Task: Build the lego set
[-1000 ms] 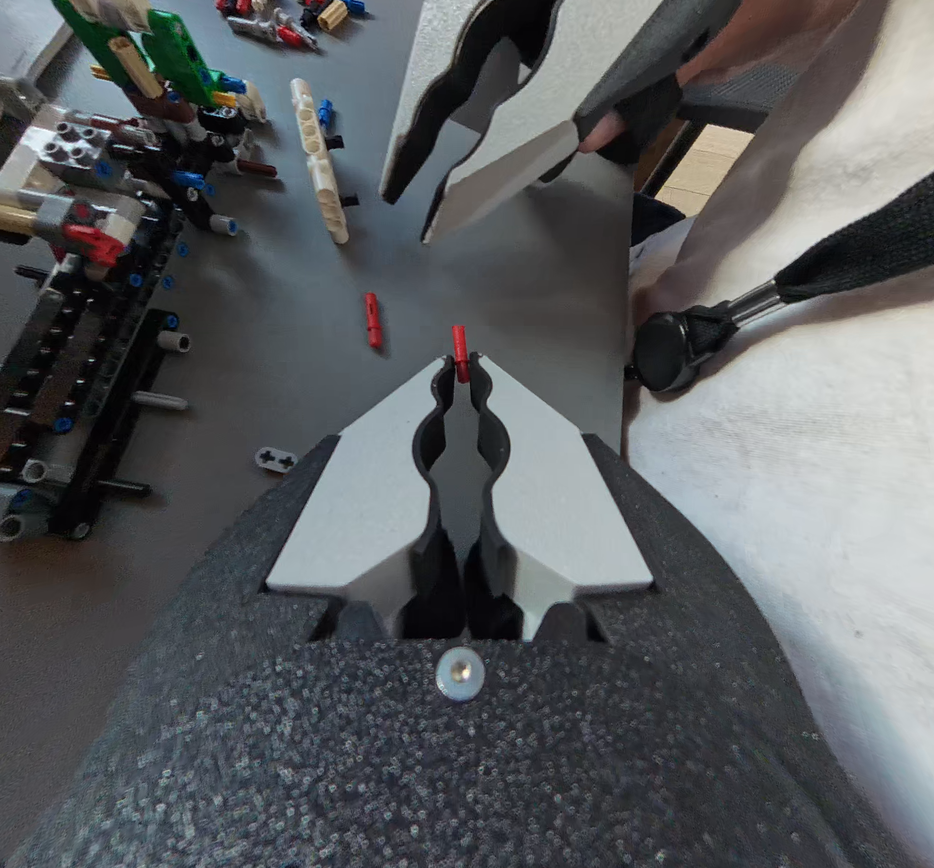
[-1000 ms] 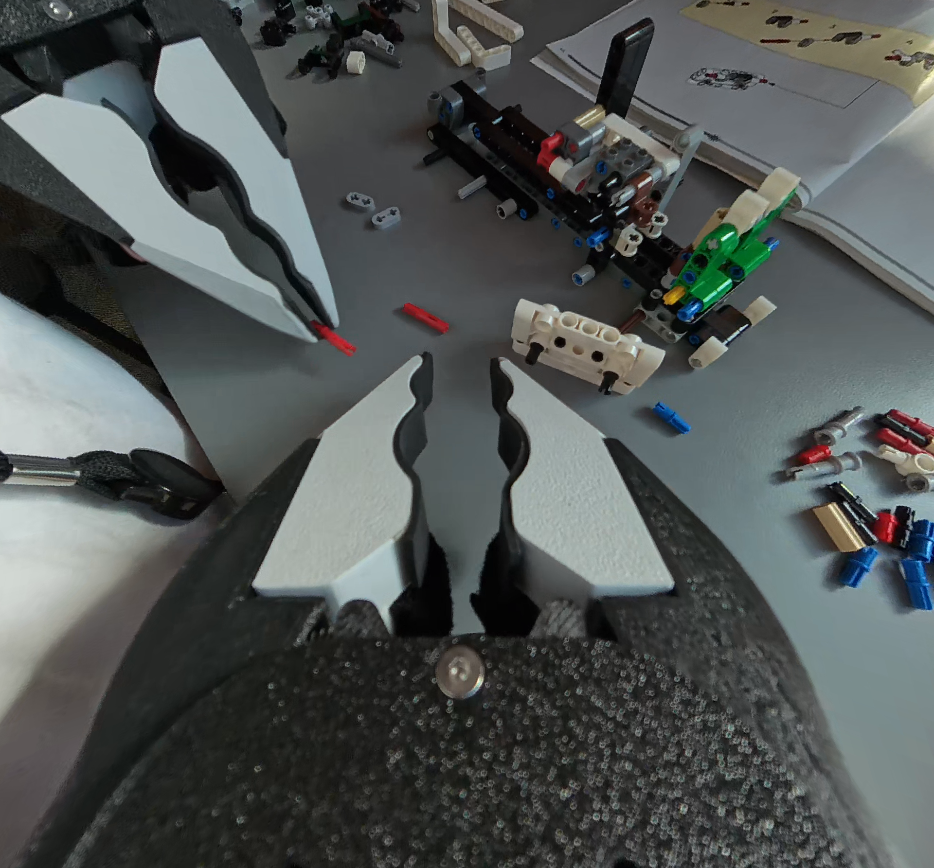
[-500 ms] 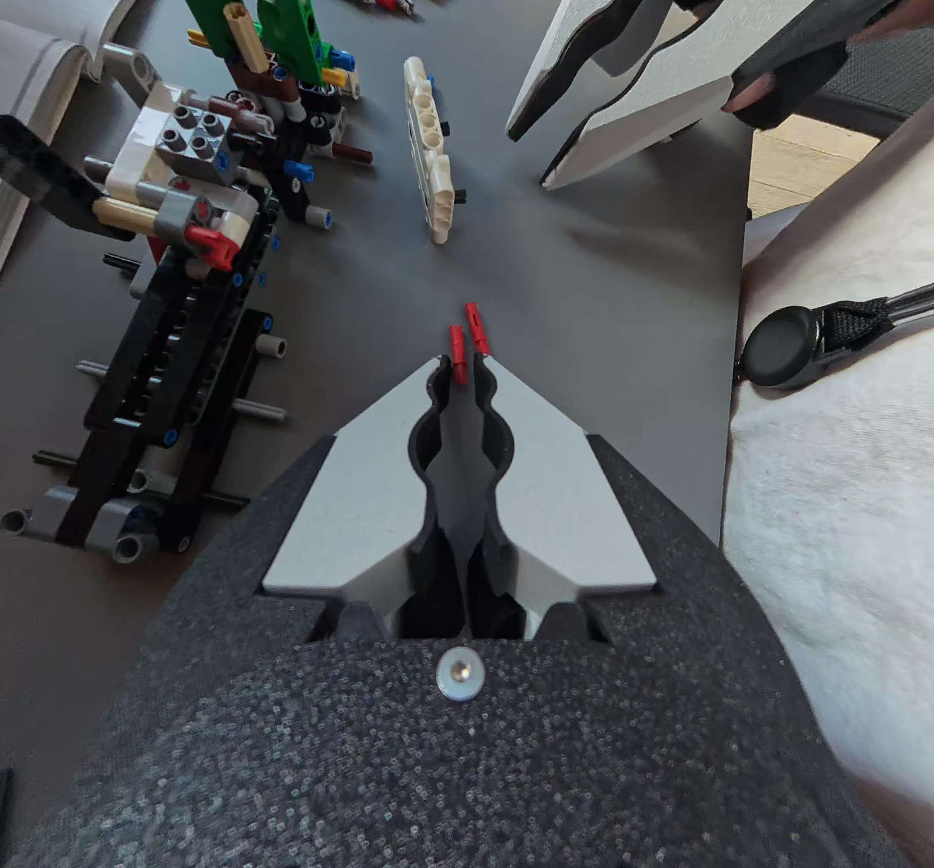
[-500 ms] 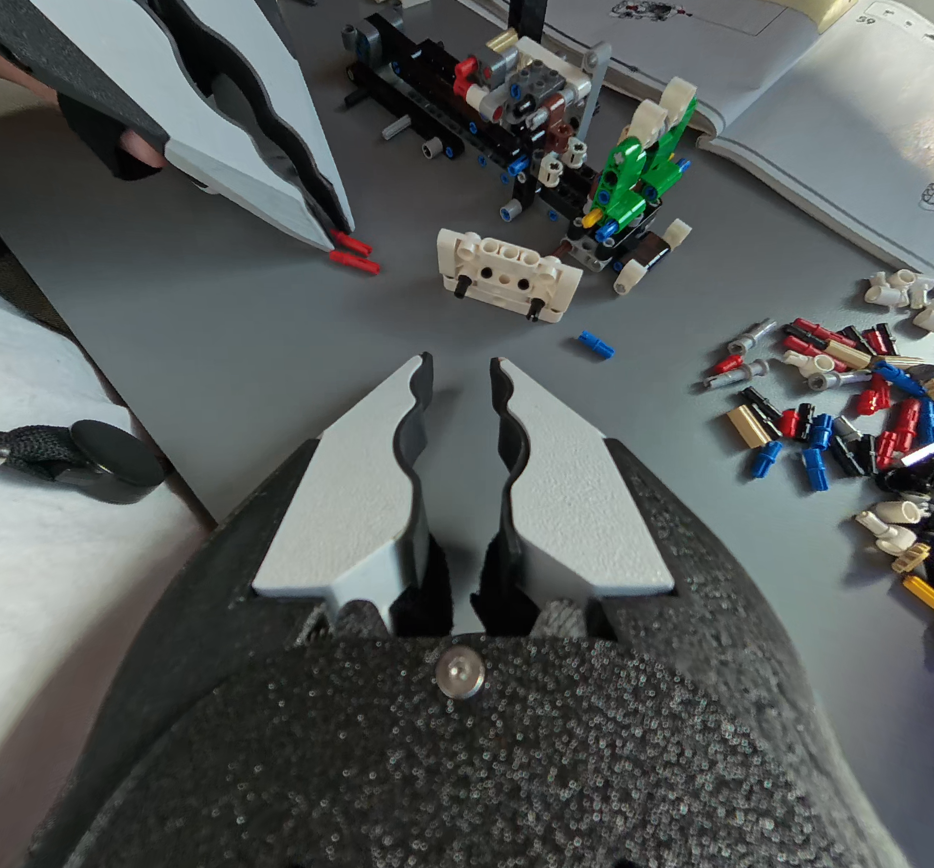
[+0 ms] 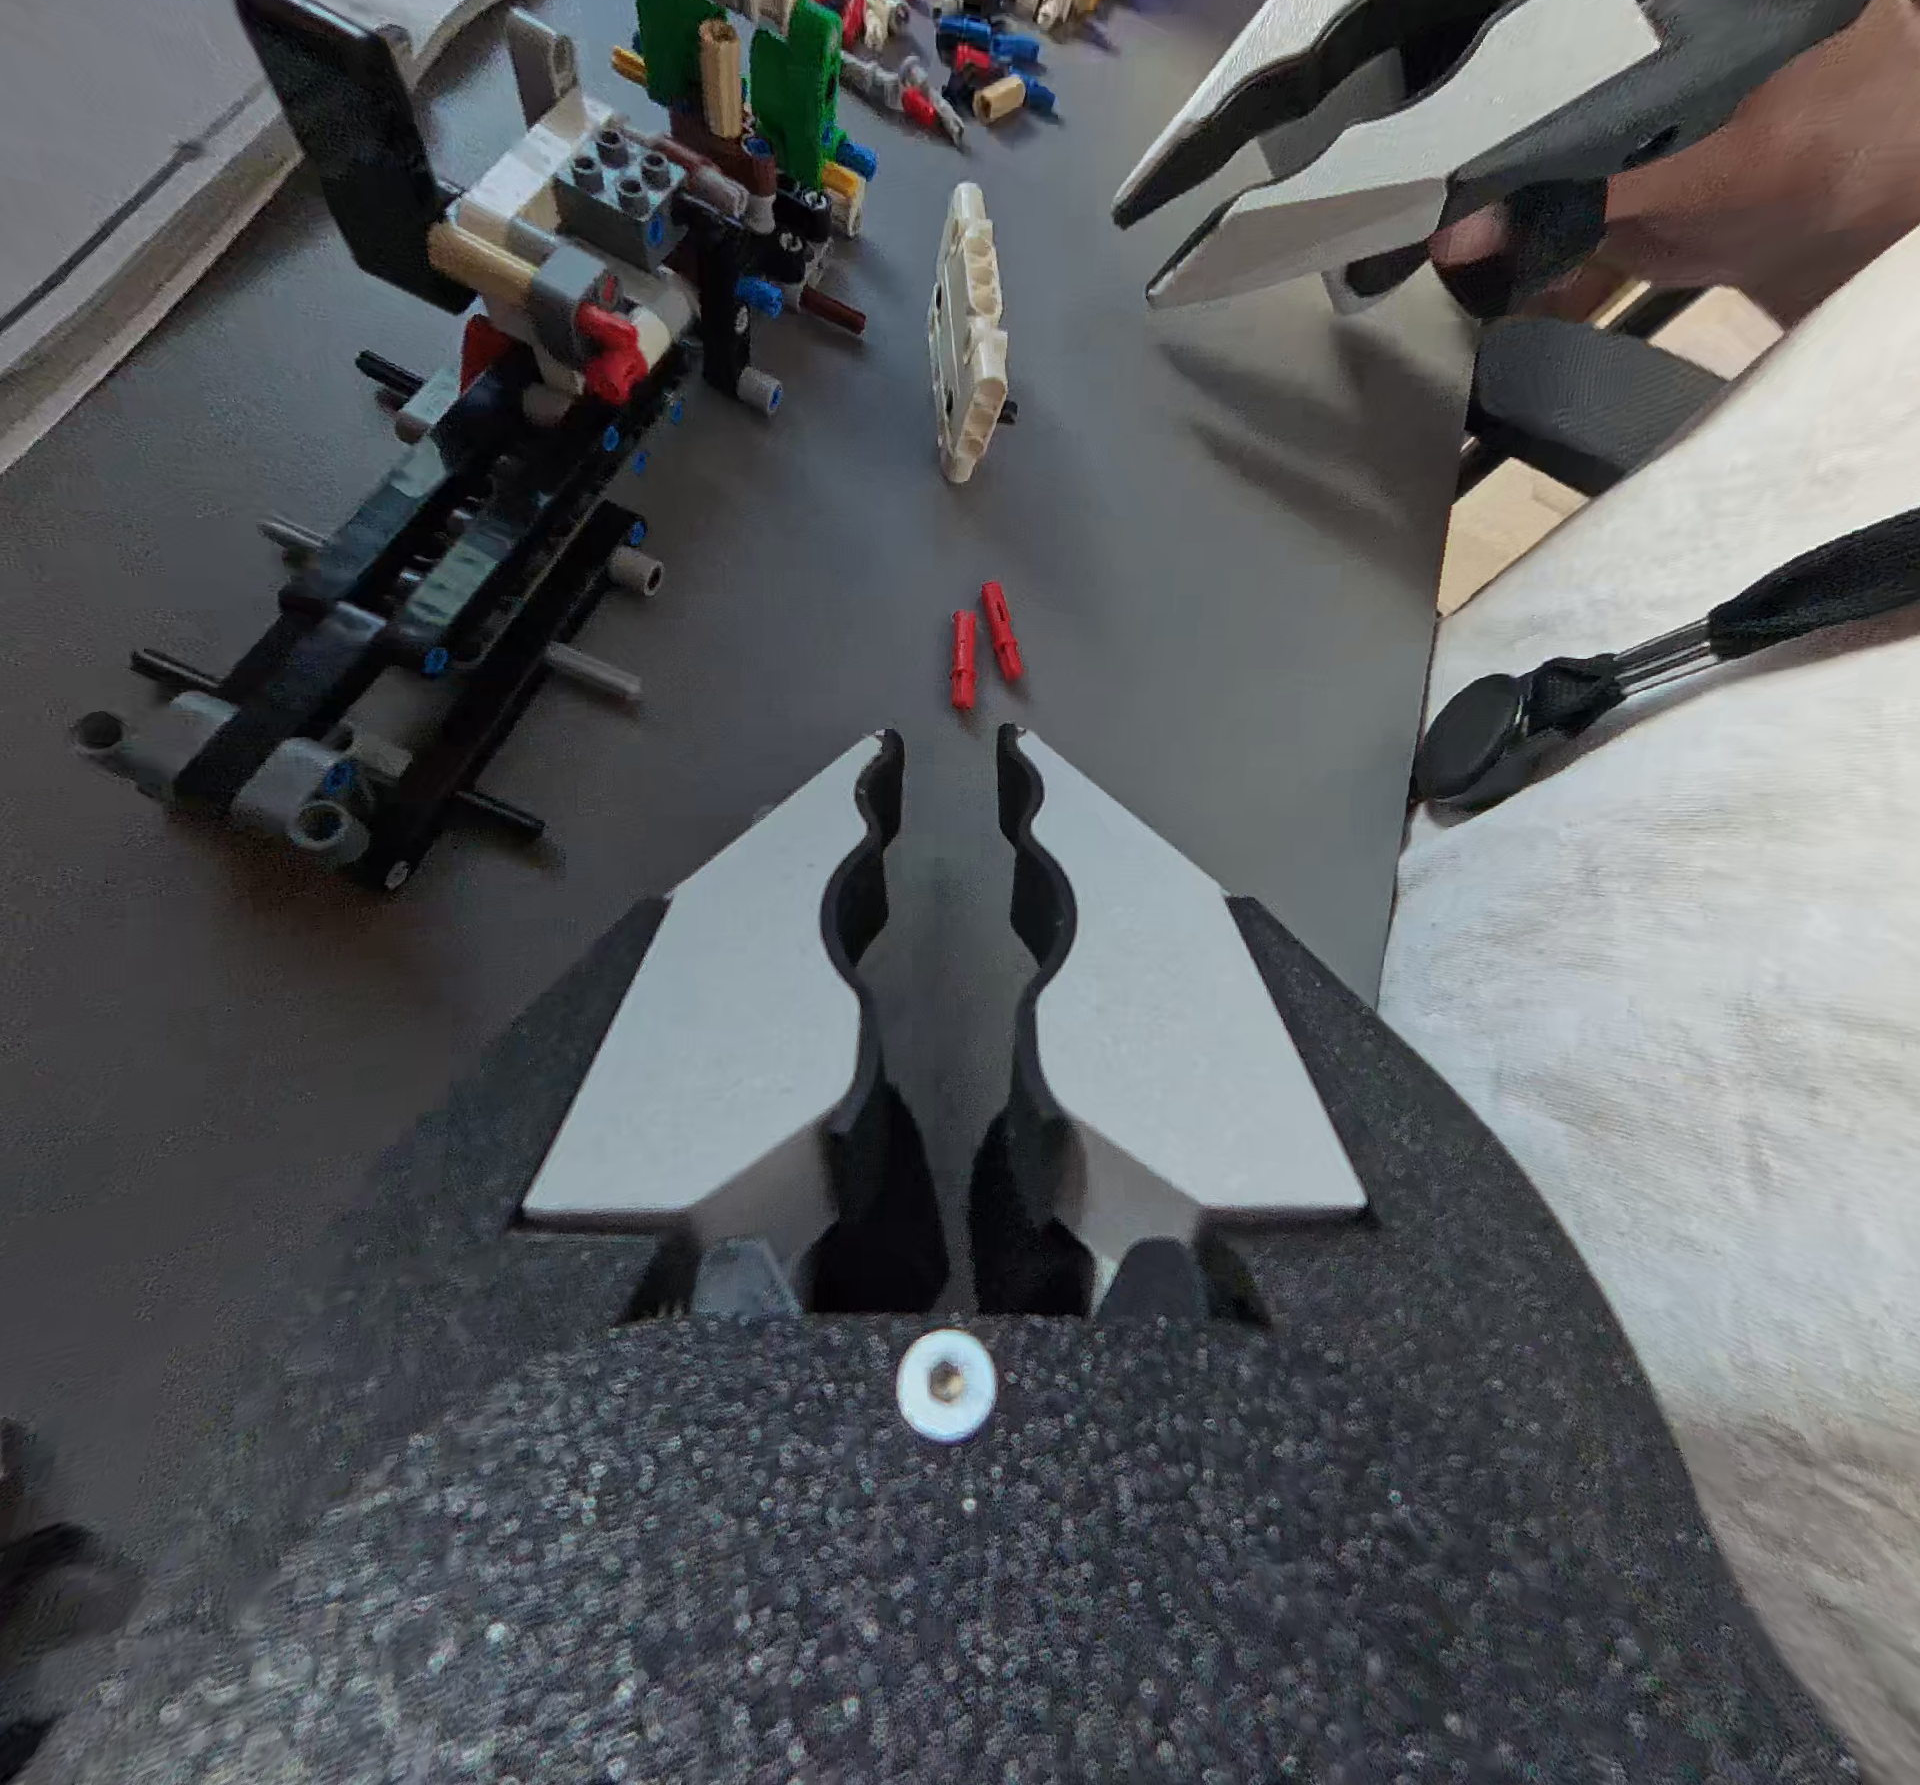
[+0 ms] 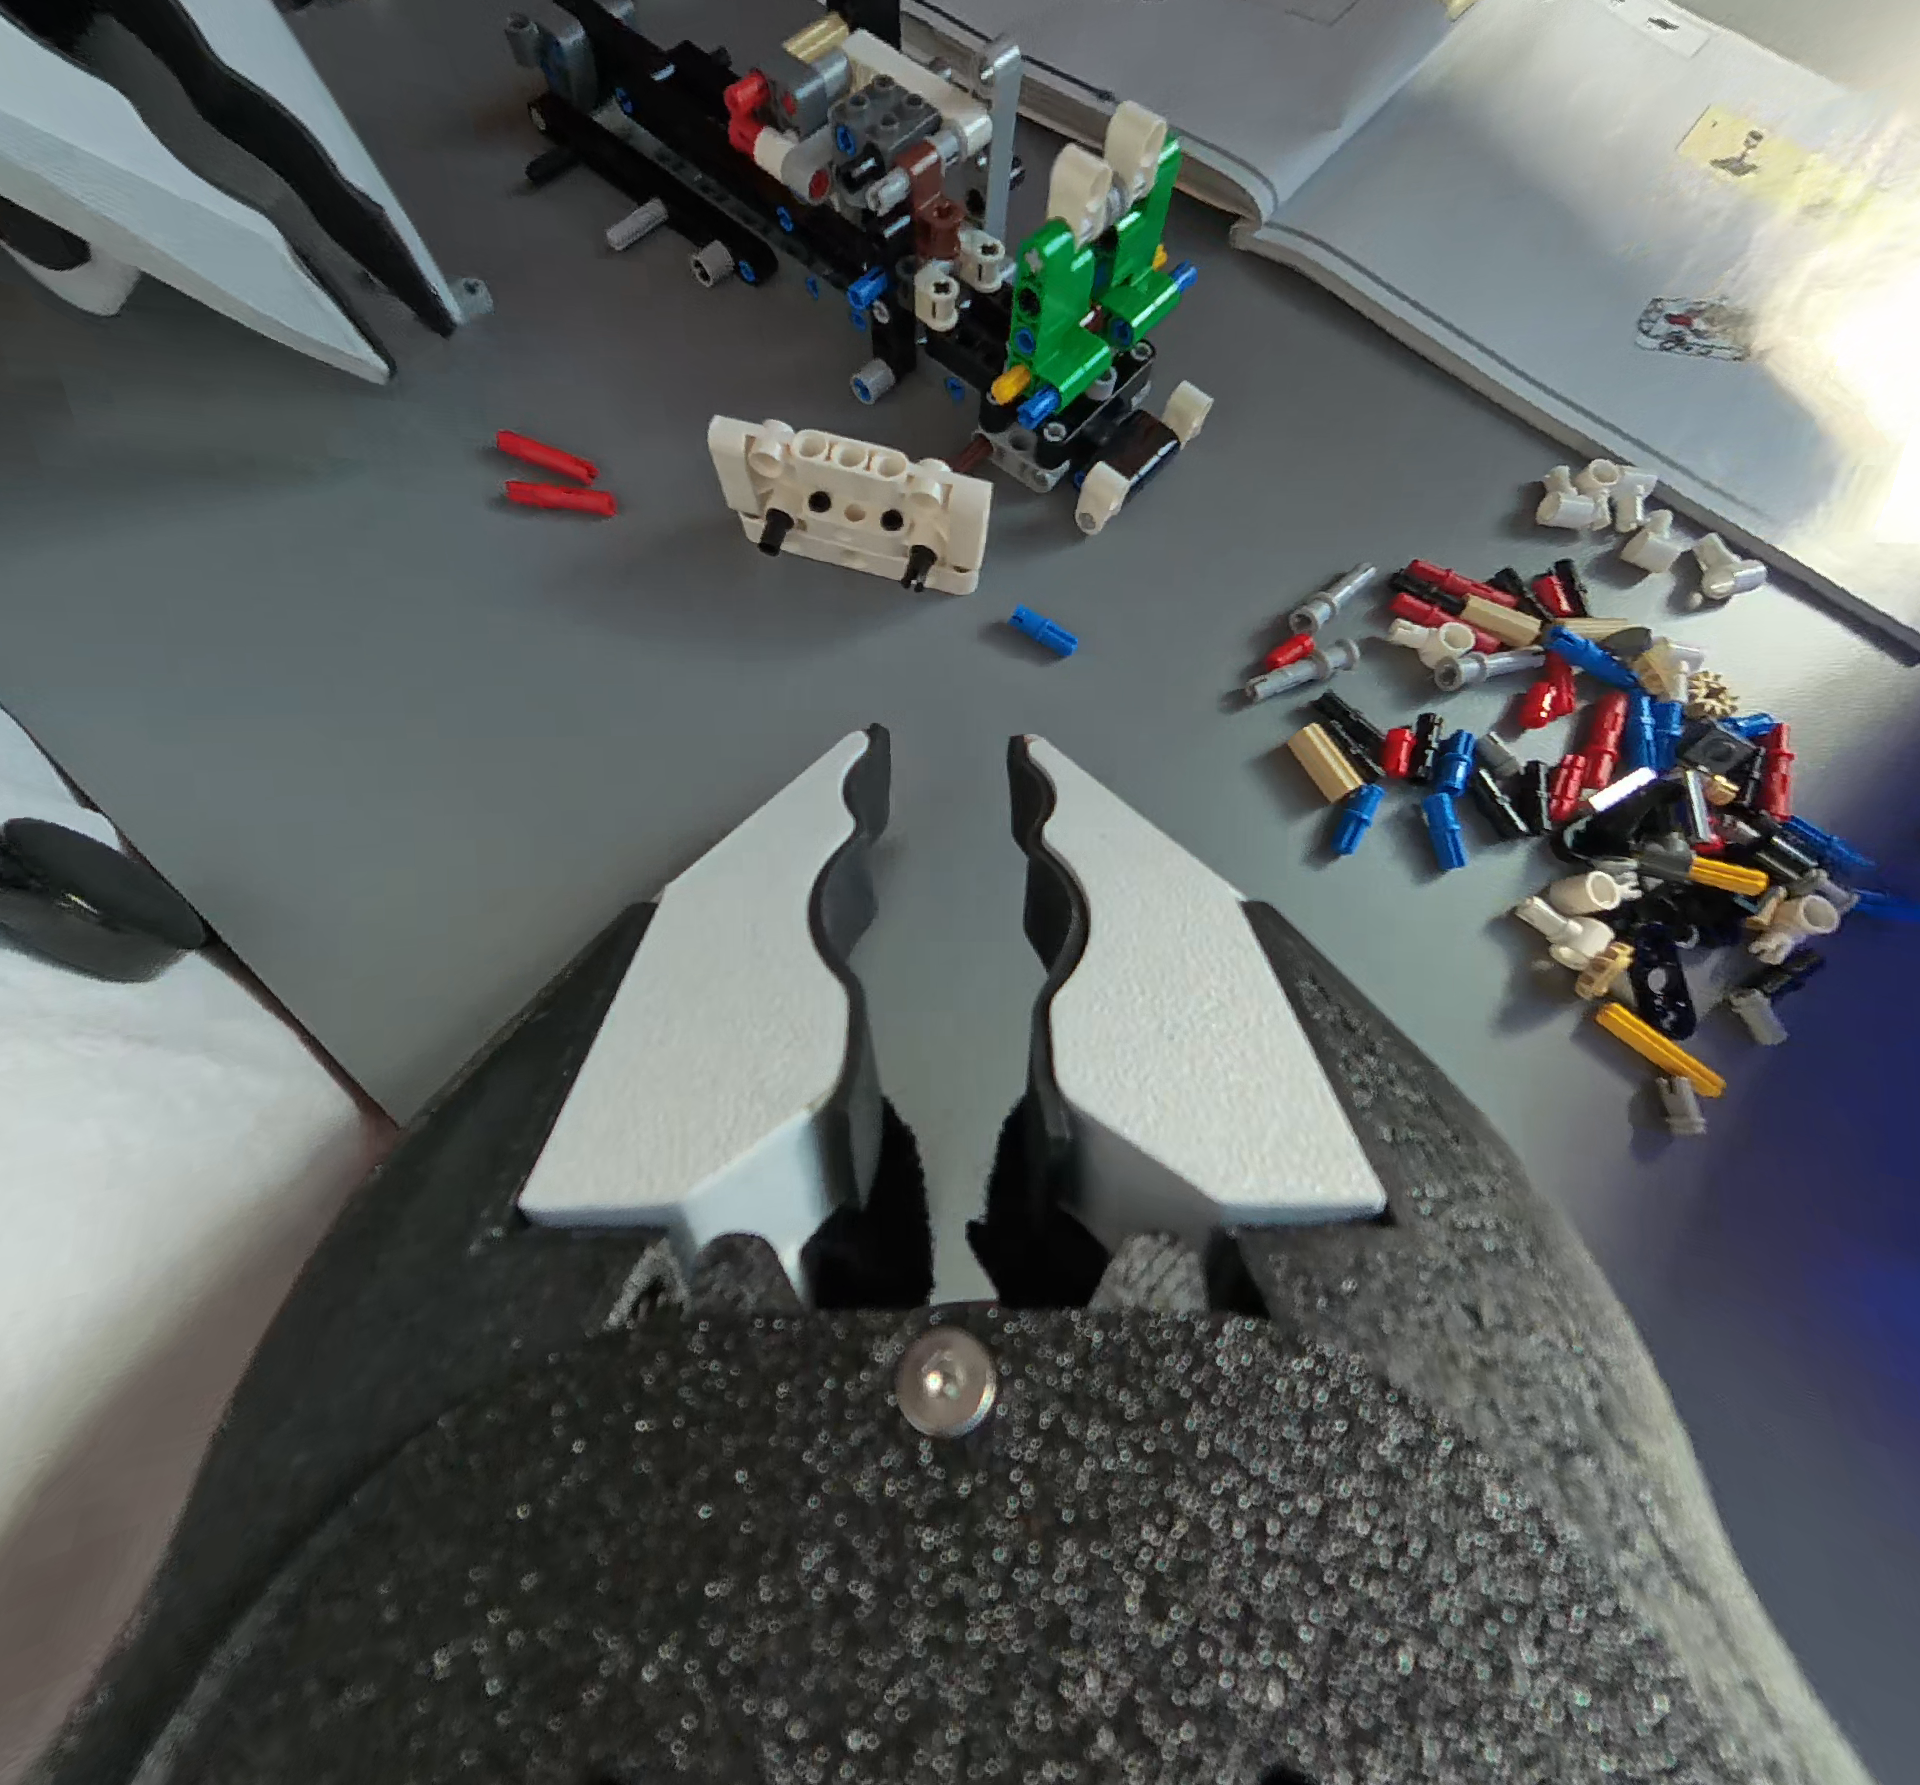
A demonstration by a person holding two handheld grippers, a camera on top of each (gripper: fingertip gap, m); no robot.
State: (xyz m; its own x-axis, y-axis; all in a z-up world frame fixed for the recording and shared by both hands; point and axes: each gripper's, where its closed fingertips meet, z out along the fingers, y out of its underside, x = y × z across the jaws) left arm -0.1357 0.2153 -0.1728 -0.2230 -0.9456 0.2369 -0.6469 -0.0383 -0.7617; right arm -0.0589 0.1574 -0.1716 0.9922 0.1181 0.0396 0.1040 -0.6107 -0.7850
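Two red pins lie side by side on the grey table point(image 5: 312, 1060), one point(image 5: 963, 660) just left of the other point(image 5: 1002, 631). My left gripper point(image 5: 950, 736) is open and empty, its tips a short way back from the pins. The same pins show in the right wrist view point(image 6: 545, 455) point(image 6: 559, 497), with the left gripper's fingers point(image 6: 343, 301) lifted off to their left. My right gripper point(image 6: 948, 736) is open and empty above bare table. A small blue pin point(image 6: 1042, 632) lies ahead of it. The right gripper point(image 5: 1153, 249) shows far right in the left wrist view.
A white beam with black pins point(image 6: 847, 504) stands beyond the blue pin. A black, grey and green brick model point(image 6: 883, 177) sits behind it. A pile of small loose pins point(image 6: 1590, 759) lies to the right. An open instruction booklet point(image 6: 1558, 135) lies at the back. White cloth point(image 5: 1662, 1008) borders the table edge.
My left gripper carried a red pin to the one lying on the table, opened, left it there and drew back. The right gripper stayed open and moved nearer the parts pile.
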